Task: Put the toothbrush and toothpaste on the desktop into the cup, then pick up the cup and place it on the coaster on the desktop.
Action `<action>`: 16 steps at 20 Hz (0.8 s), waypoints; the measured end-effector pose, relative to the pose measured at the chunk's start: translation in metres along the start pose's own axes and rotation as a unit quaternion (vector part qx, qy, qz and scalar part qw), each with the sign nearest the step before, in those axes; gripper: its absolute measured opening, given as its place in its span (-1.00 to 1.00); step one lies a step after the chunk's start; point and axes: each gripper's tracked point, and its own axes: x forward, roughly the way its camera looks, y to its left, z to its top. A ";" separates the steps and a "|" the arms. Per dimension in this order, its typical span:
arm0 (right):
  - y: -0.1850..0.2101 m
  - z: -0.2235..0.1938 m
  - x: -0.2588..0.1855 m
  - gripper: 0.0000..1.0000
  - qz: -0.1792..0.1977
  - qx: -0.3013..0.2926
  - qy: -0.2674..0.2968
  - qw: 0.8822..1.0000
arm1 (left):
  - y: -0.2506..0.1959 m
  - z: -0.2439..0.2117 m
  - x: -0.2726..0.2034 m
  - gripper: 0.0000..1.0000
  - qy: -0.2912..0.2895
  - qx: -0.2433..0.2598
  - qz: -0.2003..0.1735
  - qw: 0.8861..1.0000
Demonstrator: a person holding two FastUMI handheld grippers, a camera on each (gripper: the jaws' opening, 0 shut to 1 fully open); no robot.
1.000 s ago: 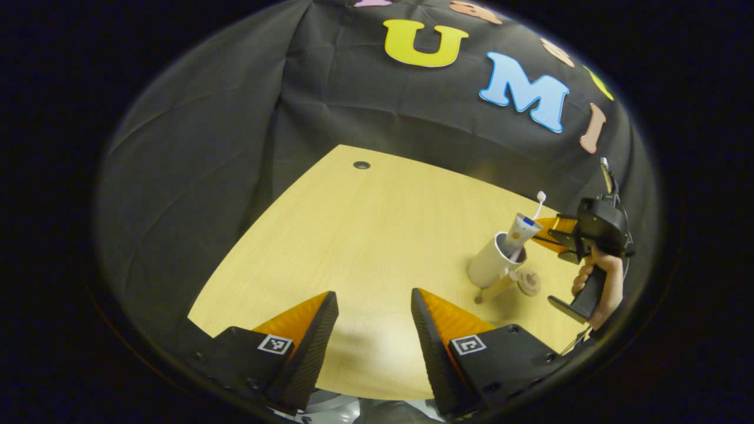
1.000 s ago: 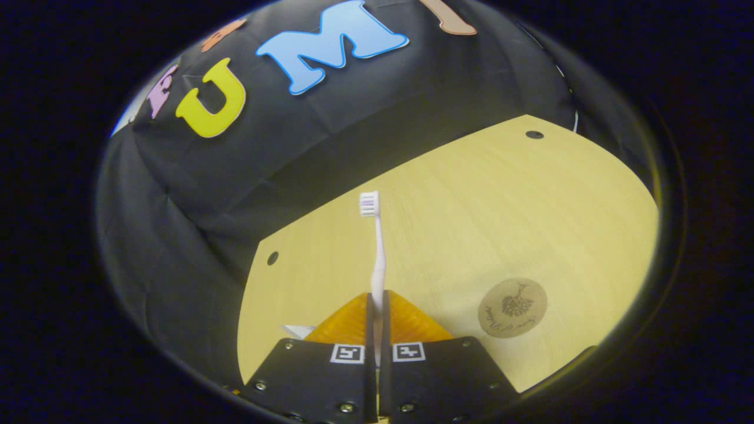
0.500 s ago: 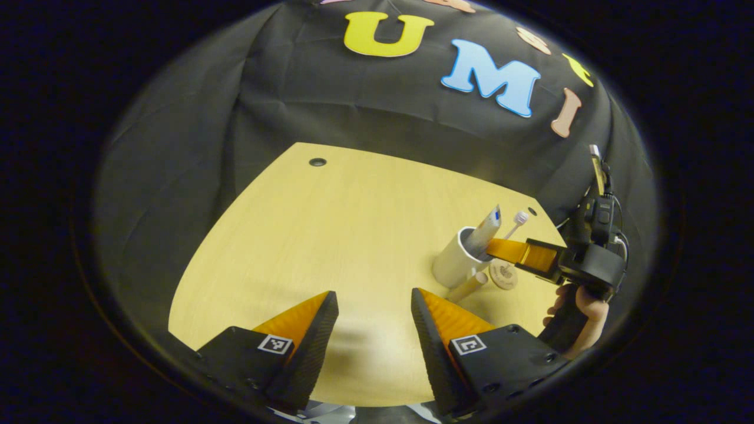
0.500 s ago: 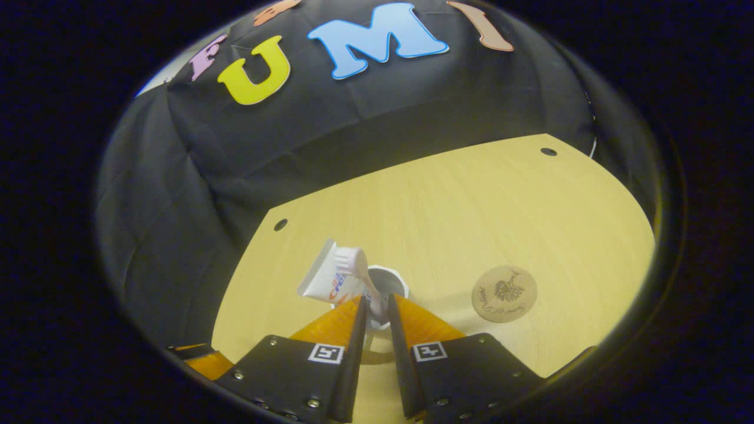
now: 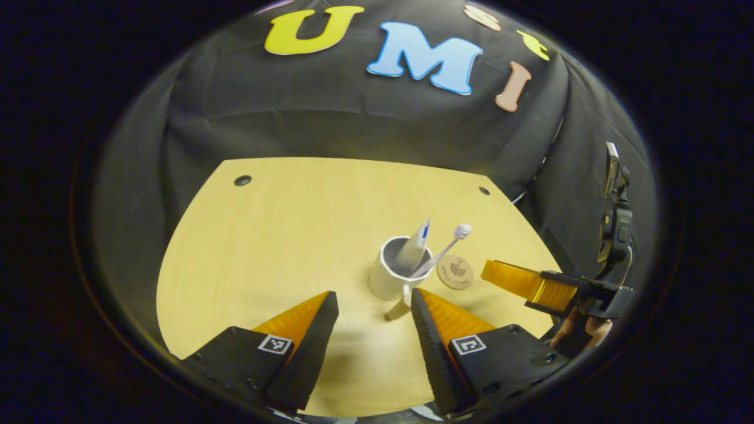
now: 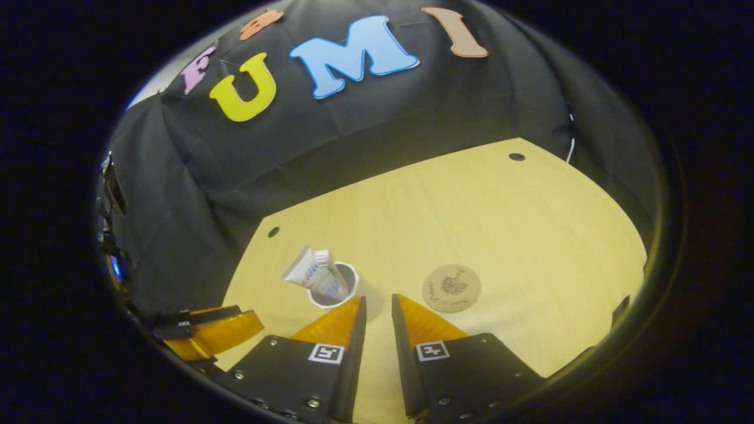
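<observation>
A white cup (image 5: 389, 277) stands on the wooden desktop (image 5: 283, 235). The toothpaste tube (image 5: 412, 247) and the toothbrush (image 5: 445, 250) lean inside it, heads up. The round coaster (image 5: 455, 272) lies just right of the cup, bare. My left gripper (image 5: 372, 300) is open near the table's front, with the cup just beyond its right finger. In the right gripper view the cup (image 6: 351, 277), the toothpaste (image 6: 303, 271) and the coaster (image 6: 451, 287) lie just ahead of my right gripper (image 6: 377, 301), which stands slightly open with nothing between its fingers.
The black cloth wall closes the table's far side. Small round holes (image 5: 242, 180) (image 5: 483, 191) mark the desktop's far corners. The right gripper's finger (image 5: 518, 280) and the hand holding it show at the right edge of the left gripper view.
My right gripper let the toothbrush go into the cup and drew back from it. The left gripper view has swung so the cup now sits near its centre.
</observation>
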 end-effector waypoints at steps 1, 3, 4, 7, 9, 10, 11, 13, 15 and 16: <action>-0.013 0.000 -0.002 -0.41 -0.011 0.009 0.000 1.000 | -0.009 0.000 0.005 0.53 0.008 0.006 -0.009 1.000; -0.036 0.000 -0.009 -0.41 -0.028 0.030 0.000 0.999 | -0.025 -0.004 0.010 0.66 0.032 0.013 -0.032 0.999; -0.048 0.003 -0.013 -0.40 -0.036 0.040 -0.003 0.999 | -0.030 -0.005 0.014 0.66 0.045 0.015 -0.039 0.998; -0.079 0.003 -0.018 -0.40 -0.056 0.064 -0.009 0.996 | -0.039 -0.014 0.029 0.66 0.088 0.015 -0.038 0.995; -0.094 0.004 -0.020 -0.41 -0.064 0.079 -0.008 0.995 | -0.039 -0.025 0.038 0.66 0.133 0.010 -0.031 0.991; -0.100 0.004 -0.022 -0.34 -0.066 0.085 -0.006 0.994 | -0.038 -0.030 0.043 0.66 0.153 0.008 -0.027 0.988; -0.106 0.004 -0.022 -0.34 -0.069 0.090 -0.004 0.994 | -0.036 -0.035 0.049 0.66 0.171 0.005 -0.020 0.985; -0.116 0.004 -0.022 -0.40 -0.073 0.096 -0.002 0.993 | -0.032 -0.041 0.066 0.66 0.216 0.002 0.001 0.976; -0.127 0.001 -0.022 -0.40 -0.079 0.099 0.005 0.992 | -0.025 -0.051 0.080 0.66 0.248 -0.003 0.020 0.968; -0.133 0.001 -0.022 -0.40 -0.081 0.101 0.009 0.992 | -0.020 -0.055 0.084 0.66 0.262 -0.004 0.031 0.965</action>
